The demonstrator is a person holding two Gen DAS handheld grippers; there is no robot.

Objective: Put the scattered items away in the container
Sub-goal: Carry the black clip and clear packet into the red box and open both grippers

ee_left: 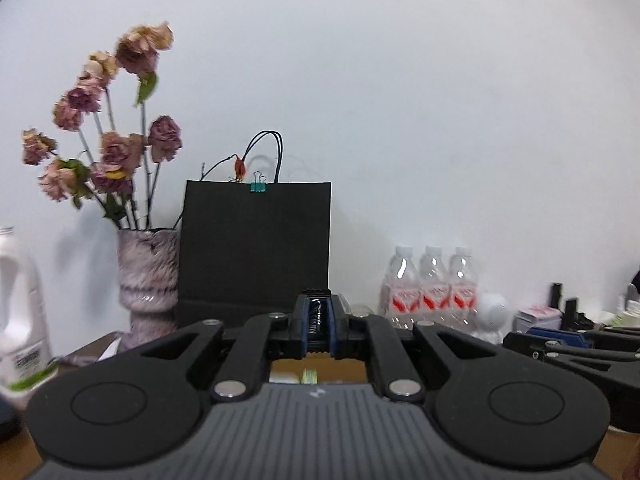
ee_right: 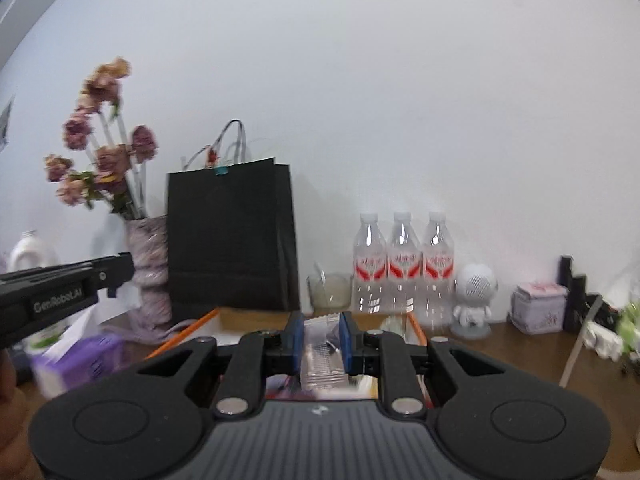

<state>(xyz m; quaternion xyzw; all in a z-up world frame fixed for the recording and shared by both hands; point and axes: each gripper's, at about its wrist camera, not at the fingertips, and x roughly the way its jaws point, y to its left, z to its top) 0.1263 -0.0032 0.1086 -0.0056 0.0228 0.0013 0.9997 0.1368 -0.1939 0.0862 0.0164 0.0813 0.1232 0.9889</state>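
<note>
In the left wrist view my left gripper (ee_left: 318, 320) is shut on a small dark packet (ee_left: 317, 300) with a serrated top edge, held upright between the blue pads. Below it shows part of a brown cardboard box (ee_left: 348, 370). In the right wrist view my right gripper (ee_right: 322, 332) is shut on a clear crinkled plastic packet (ee_right: 320, 360). It hangs over the same cardboard box (ee_right: 248, 318), which has orange-edged flaps, and blurred items lie inside. Each gripper shows at the edge of the other's view: the right gripper (ee_left: 580, 346) and the left gripper (ee_right: 64, 284).
Along the white wall stand a black paper bag (ee_right: 228, 240), a vase of dried flowers (ee_right: 150, 272), three water bottles (ee_right: 402, 264), a glass jar (ee_right: 330, 290), a white figurine (ee_right: 474, 300) and a small tin (ee_right: 538, 306). A white jug (ee_left: 18, 312) and a purple object (ee_right: 80, 356) sit at the left.
</note>
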